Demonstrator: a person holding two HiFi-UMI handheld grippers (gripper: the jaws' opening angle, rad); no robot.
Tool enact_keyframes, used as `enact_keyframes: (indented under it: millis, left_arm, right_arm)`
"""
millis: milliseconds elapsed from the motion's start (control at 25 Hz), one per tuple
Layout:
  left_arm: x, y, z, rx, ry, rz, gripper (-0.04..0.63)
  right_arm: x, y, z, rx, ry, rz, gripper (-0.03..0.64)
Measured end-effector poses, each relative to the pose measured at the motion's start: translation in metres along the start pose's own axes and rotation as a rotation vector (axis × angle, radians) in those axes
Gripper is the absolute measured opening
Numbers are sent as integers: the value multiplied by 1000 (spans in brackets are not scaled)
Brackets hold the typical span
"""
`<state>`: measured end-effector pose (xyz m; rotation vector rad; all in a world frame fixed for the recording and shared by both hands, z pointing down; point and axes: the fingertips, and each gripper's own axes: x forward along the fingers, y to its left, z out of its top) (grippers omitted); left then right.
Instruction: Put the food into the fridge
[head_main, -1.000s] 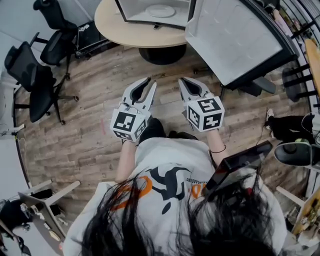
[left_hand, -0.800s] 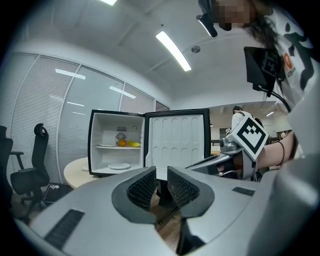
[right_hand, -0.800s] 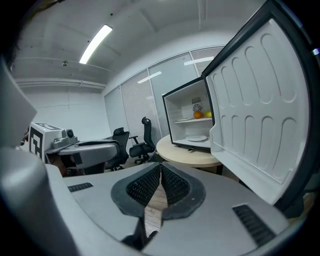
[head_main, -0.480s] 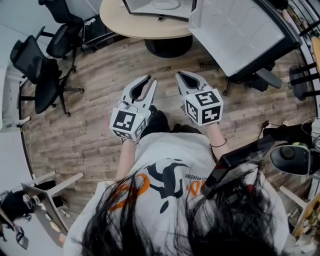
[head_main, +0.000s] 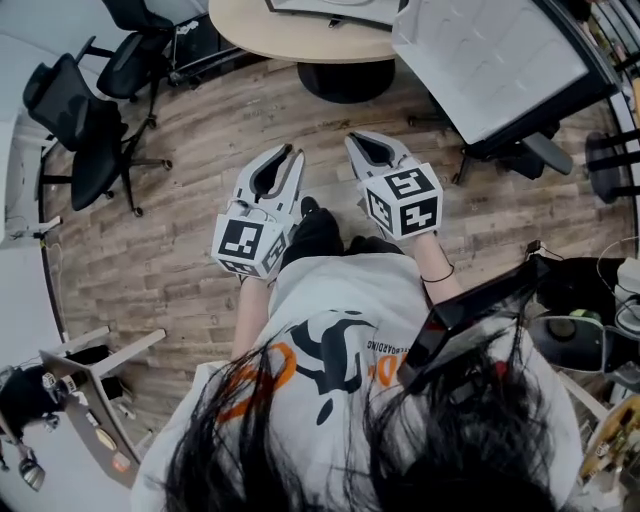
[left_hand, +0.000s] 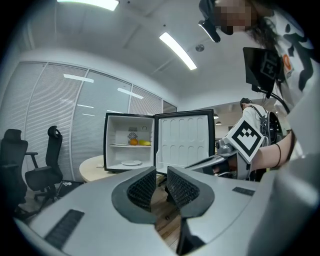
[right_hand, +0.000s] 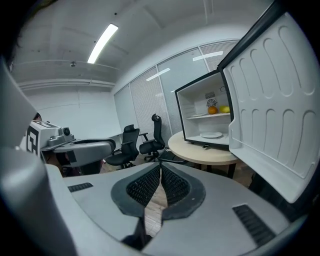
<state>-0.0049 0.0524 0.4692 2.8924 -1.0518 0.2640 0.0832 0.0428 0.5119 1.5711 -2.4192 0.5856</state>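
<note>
A small fridge (left_hand: 129, 145) stands open on a round wooden table (head_main: 270, 30), its white door (head_main: 490, 60) swung wide. On its shelf lie an orange (left_hand: 133, 142) and a yellow fruit (left_hand: 145, 142), with a white plate (left_hand: 132, 162) on the fridge floor below. The right gripper view shows the same orange (right_hand: 212, 110) and plate (right_hand: 211, 134). I hold both grippers in front of my body, well short of the fridge. My left gripper (head_main: 287, 158) has a narrow gap between its pads and holds nothing. My right gripper (head_main: 356, 143) is shut and empty.
Black office chairs (head_main: 80, 120) stand on the wood floor to the left. The open door (right_hand: 270, 100) juts out at the right, over a dark chair base (head_main: 530, 155). A small stand (head_main: 95, 365) is behind me at the left.
The table and fridge have slid towards the top edge of the head view. Both grippers stay side by side before my body, and the left one's tips look closer together.
</note>
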Motion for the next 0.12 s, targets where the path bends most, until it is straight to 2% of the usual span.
enact_keyframes:
  millis: [120]
  left_arm:
    - [-4, 4, -2, 6, -4, 16, 71]
  right_arm:
    - [6, 2, -3, -8, 4, 10, 25]
